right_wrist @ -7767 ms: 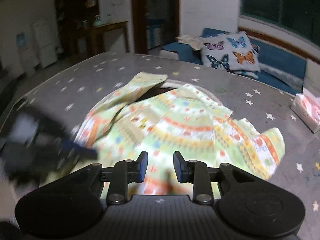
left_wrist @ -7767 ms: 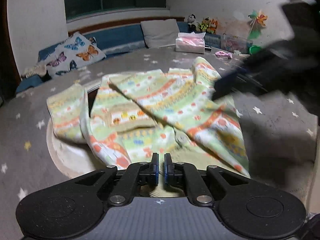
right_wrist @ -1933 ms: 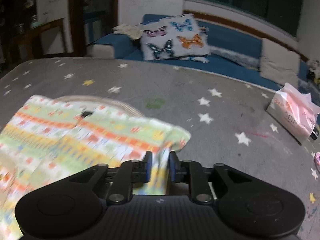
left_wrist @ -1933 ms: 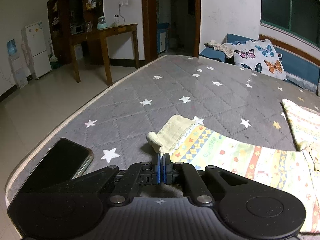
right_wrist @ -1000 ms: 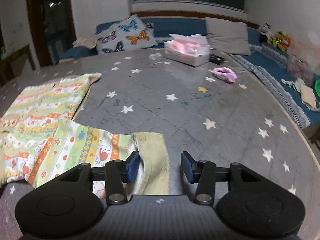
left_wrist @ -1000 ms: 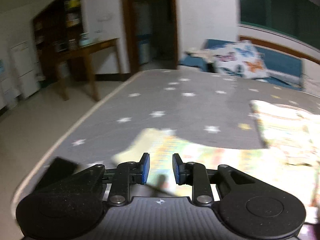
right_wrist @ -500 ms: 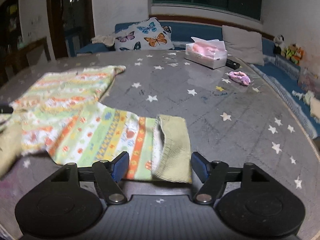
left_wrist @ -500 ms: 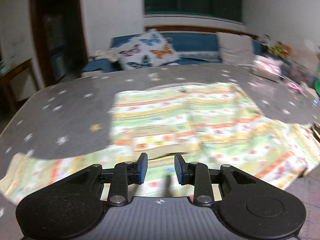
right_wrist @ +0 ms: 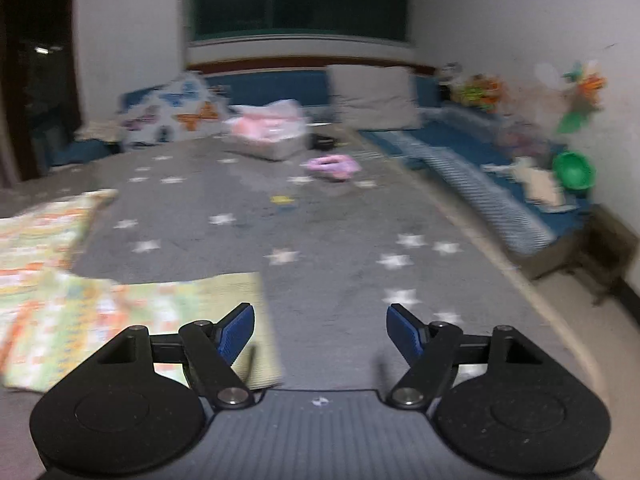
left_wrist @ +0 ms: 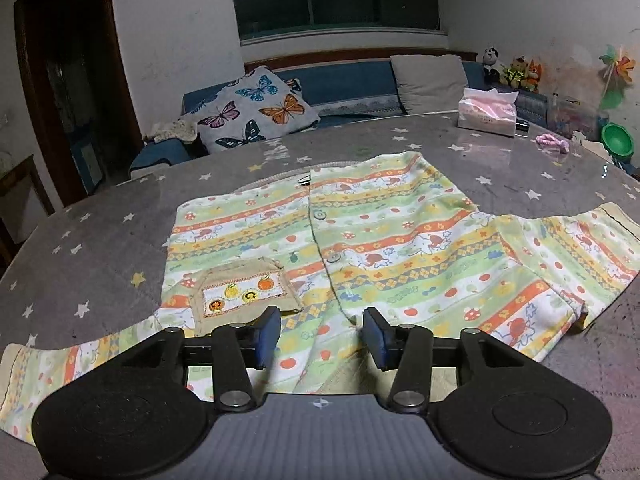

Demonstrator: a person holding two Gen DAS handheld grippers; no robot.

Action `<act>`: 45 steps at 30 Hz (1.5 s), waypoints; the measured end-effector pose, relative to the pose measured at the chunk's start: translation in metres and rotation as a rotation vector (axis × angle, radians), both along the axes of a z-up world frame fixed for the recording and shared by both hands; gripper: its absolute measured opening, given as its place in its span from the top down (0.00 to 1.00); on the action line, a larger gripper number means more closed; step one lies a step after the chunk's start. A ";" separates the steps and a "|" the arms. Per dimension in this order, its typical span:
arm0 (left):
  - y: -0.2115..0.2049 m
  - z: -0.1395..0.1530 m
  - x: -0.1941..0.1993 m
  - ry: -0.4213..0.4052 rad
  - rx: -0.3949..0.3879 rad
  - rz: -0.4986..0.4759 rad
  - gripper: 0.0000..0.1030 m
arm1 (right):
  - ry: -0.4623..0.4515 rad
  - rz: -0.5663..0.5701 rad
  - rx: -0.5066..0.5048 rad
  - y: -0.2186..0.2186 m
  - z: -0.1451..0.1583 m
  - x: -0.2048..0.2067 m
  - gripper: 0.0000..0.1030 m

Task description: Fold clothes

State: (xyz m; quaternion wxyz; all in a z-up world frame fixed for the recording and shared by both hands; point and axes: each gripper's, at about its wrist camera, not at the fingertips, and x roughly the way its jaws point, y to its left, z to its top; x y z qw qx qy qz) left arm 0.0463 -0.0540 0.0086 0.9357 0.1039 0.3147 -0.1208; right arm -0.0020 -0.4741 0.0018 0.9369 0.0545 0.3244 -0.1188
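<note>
The shirt (left_wrist: 360, 248) lies flat on the grey star-patterned mattress (left_wrist: 100, 248), sleeves stretched out sideways. The left gripper (left_wrist: 320, 334) hovers over its near hem, jaws opening, nothing pinched. The right gripper (right_wrist: 320, 334), spread and empty, hangs beside the sleeve cuff (right_wrist: 240, 300), near the mattress's right edge.

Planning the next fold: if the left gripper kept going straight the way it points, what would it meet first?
Probably the patterned shirt, near its button line. The left gripper, jaws opening and holding nothing, tilts down over it.
</note>
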 end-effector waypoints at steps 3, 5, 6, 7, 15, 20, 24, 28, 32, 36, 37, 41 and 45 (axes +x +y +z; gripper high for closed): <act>-0.004 -0.002 -0.002 0.004 0.005 -0.012 0.52 | 0.028 0.046 0.045 0.007 -0.011 0.009 0.34; -0.007 -0.004 -0.004 0.007 0.008 -0.019 0.52 | 0.054 0.050 0.054 0.008 -0.020 0.015 0.42; -0.007 -0.004 -0.005 0.007 0.009 -0.025 0.52 | 0.057 0.049 0.059 0.010 -0.022 0.016 0.44; -0.009 -0.004 -0.006 0.004 0.010 -0.035 0.52 | 0.055 0.059 0.049 0.012 -0.021 0.016 0.55; -0.028 -0.006 -0.014 -0.020 0.040 -0.136 0.52 | 0.009 0.120 -0.081 0.032 0.001 0.030 0.93; -0.041 -0.018 -0.021 -0.017 0.084 -0.218 0.51 | -0.001 0.119 -0.160 0.032 0.007 0.045 0.93; -0.043 -0.020 -0.023 -0.033 0.098 -0.233 0.51 | 0.062 0.087 -0.140 0.023 -0.018 0.058 0.91; -0.045 -0.012 -0.025 -0.056 0.096 -0.237 0.51 | 0.037 0.042 -0.112 0.015 -0.020 0.052 0.71; -0.055 -0.006 -0.020 -0.070 0.069 -0.245 0.50 | 0.004 0.012 -0.057 0.007 -0.012 0.036 0.63; -0.071 -0.011 -0.017 -0.050 0.063 -0.272 0.48 | 0.009 -0.011 -0.004 0.000 -0.016 0.026 0.60; -0.075 -0.013 -0.017 -0.044 0.063 -0.281 0.47 | 0.014 -0.016 0.009 -0.001 -0.019 0.025 0.60; -0.086 -0.019 -0.020 -0.031 0.071 -0.311 0.45 | 0.016 -0.040 0.052 -0.008 -0.024 0.024 0.60; -0.090 -0.017 -0.021 -0.036 0.069 -0.312 0.44 | -0.005 -0.045 0.118 -0.010 -0.023 0.024 0.62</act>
